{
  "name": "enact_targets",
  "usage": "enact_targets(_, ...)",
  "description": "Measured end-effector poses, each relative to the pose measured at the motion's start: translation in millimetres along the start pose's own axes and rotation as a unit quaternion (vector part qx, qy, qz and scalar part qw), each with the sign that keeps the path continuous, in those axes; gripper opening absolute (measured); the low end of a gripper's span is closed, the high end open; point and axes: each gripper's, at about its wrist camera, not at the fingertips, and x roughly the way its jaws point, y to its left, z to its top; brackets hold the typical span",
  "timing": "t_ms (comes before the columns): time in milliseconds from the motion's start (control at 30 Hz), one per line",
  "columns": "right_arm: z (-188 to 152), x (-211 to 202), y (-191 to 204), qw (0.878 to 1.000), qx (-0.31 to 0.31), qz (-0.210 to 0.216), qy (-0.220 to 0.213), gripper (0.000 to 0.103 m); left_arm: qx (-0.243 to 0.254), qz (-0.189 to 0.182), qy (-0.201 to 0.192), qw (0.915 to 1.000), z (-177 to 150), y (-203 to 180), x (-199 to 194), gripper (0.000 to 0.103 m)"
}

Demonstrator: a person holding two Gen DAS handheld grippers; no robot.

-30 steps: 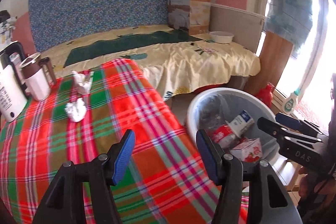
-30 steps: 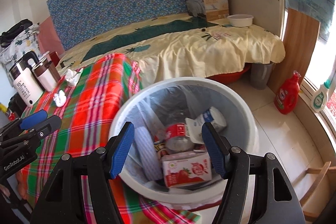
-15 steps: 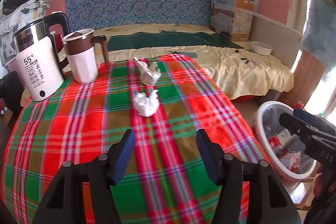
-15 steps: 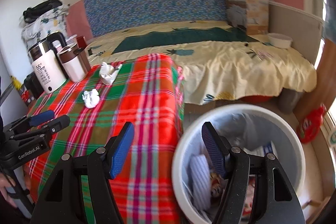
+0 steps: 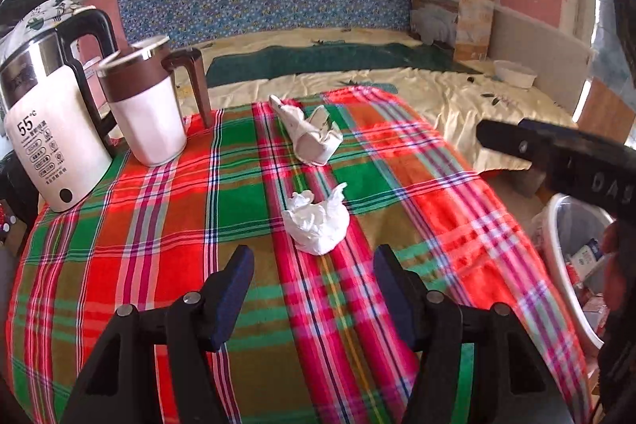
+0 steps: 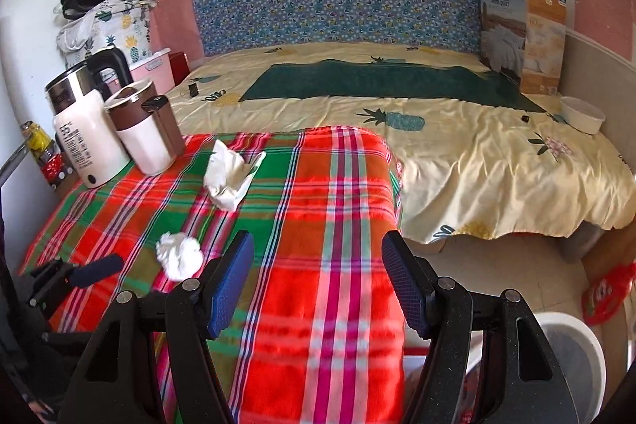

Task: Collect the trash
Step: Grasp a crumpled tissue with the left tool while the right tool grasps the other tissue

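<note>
left gripper (image 5: 310, 289) jaws wide, just short of crumpled tissue (image 5: 317, 225) mid-surface; right gripper (image 6: 318, 285) jaws wide, empty

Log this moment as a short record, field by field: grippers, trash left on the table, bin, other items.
left gripper: open, empty, aimed at the crumpled tissue
right gripper: open, empty, over the plaid tablecloth
trash on table: crumpled tissue, nearer; larger wad of paper, farther back
trash bin: on the floor right of the table, cartons inside
other items: kettle and mug at the table's back left
</note>
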Motion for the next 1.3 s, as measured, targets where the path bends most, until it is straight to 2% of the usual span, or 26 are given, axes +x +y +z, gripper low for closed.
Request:
enact_targets(333,25.5,40.6,10.4,1.0,0.003,0.022,0.007,0.067,-0.013,-0.009,0.025,0.9996,18.3,10.3,45.0,0.062)
enact_targets(367,27.4,45.3,13.0,1.0,0.005,0.025,0.01,0.067,-0.019,-0.014,0.028,0.9993,19.1,13.5,48.1,0.059)
enact_targets(400,28.4,48.1,15.0,1.0,0.004,0.026,0.011,0.067,-0.026,-0.015,0.035,0.9989,19.4,17.3,51.4,0.047)
enact_targets(433,29.6,51.5,18.2,0.999,0.002,0.029,0.012,0.067,-0.027,-0.015,0.04,0.9987,18.6,20.0,53.0,0.039)
enact_targets(600,32.5,65.7,29.9,0.999,0.003,0.042,0.02,0.067,-0.029,-0.024,0.04,0.9985,20.0,34.6,50.9,0.033)
enact_targets(800,33.5,84.8,47.7,0.997,0.01,0.072,0.03,0.067,-0.064,-0.019,0.029,0.9973,19.9,66.3,44.6,0.032)
enact_targets(967,33.8,101.2,64.8,0.994,0.012,0.106,0.034,0.067,-0.077,0.006,0.017,0.9969,20.2,90.3,37.6,0.032)
enact_targets(1133,34.6,121.2,82.1,0.994,-0.007,0.093,0.048,0.067,-0.074,0.015,0.013,0.9971,19.7,100.6,35.5,0.033)
enact_targets(1167,35.2,124.7,84.8,0.995,-0.013,0.083,0.049,0.065,-0.073,0.016,0.012,0.9971,20.7,101.3,36.5,0.033)
enact_targets(1200,35.2,127.0,85.8,0.996,-0.015,0.077,0.05,0.058,-0.073,0.016,0.011,0.9971,20.0,101.6,36.0,0.033)
enact_targets(1300,35.9,131.4,83.4,0.996,-0.006,0.073,0.054,0.055,-0.076,0.02,0.008,0.9969,20.6,102.8,35.2,0.033)
